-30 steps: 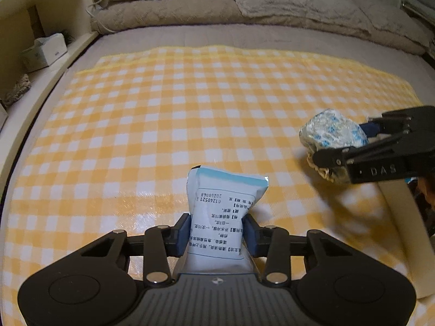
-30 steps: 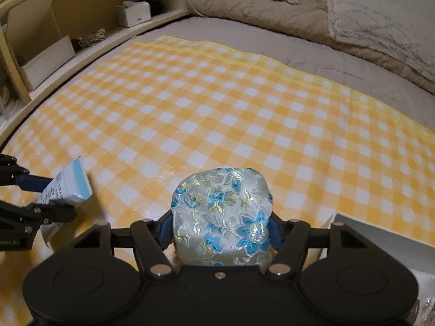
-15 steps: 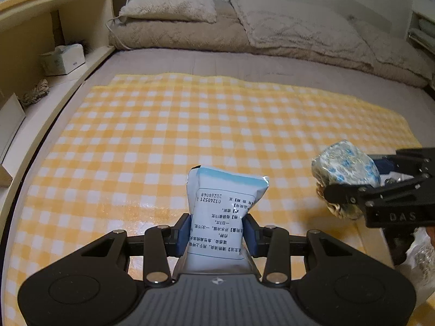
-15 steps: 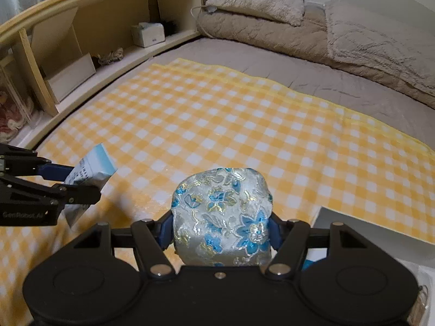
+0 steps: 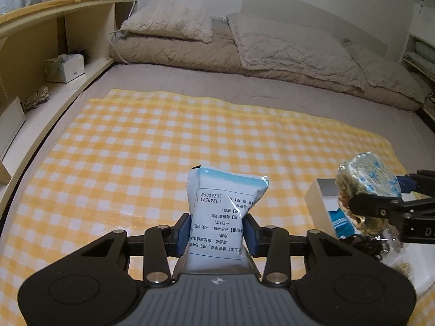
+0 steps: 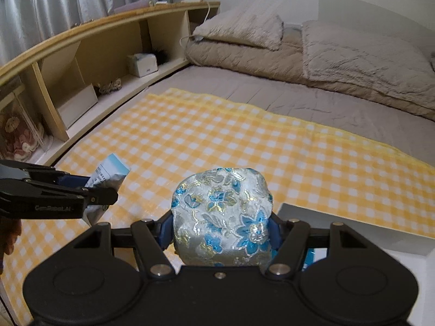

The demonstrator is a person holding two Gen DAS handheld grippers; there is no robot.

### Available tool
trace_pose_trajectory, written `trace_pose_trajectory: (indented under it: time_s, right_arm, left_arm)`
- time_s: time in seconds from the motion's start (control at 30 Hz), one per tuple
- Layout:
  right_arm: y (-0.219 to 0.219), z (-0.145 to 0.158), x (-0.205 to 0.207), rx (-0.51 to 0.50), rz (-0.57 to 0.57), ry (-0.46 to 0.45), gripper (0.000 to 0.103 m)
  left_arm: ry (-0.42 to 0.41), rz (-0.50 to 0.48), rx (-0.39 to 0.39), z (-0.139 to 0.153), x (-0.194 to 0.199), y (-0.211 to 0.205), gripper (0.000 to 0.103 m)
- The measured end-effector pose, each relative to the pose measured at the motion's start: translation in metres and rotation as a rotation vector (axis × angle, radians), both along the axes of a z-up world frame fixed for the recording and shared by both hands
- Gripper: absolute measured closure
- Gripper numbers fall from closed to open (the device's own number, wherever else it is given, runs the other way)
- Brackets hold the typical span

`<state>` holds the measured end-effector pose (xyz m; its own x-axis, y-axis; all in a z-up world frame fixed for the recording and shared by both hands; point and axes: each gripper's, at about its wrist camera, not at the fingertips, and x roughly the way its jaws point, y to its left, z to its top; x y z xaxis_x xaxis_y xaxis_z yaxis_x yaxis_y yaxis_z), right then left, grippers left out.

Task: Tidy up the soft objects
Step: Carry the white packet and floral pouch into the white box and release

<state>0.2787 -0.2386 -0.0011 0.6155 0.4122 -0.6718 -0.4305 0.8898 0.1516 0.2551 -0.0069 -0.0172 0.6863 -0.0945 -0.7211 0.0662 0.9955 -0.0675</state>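
Note:
My left gripper (image 5: 217, 229) is shut on a white and light-blue printed packet (image 5: 221, 212), held upright above the yellow checked cloth (image 5: 163, 146). It also shows in the right wrist view (image 6: 107, 175) at the left. My right gripper (image 6: 221, 231) is shut on a silver pouch with blue flowers (image 6: 223, 214). In the left wrist view the pouch (image 5: 367, 174) hangs over the near edge of a white box (image 5: 316, 198) at the right. The box (image 6: 339, 225) holds a blue item and other things, mostly hidden.
A wooden shelf unit (image 6: 89, 54) runs along the left with a tissue box (image 5: 65, 68), a rope bundle (image 5: 36, 99) and a teddy bear (image 6: 16, 135). Beige pillows and a folded duvet (image 5: 244, 46) lie at the far end of the bed.
Both grippers have risen and tilted up, so more of the room shows. The right gripper with the pouch has moved over the white box. Both keep their hold.

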Motion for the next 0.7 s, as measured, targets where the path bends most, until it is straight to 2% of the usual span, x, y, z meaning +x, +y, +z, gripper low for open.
trace_pose_trajectory:
  time_s: [0.3, 0.7]
  right_arm:
    - [-0.047, 0.013, -0.021, 0.011, -0.054, -0.017, 0.037]
    - [-0.13, 0.015, -0.051, 0.011, -0.173, -0.018, 0.037]
  left_arm:
    - [-0.024, -0.047, -0.052, 0.009, -0.003, -0.037, 0.061]
    - [-0.037, -0.16, -0.092, 0.011, 0.0, -0.114, 0.061]
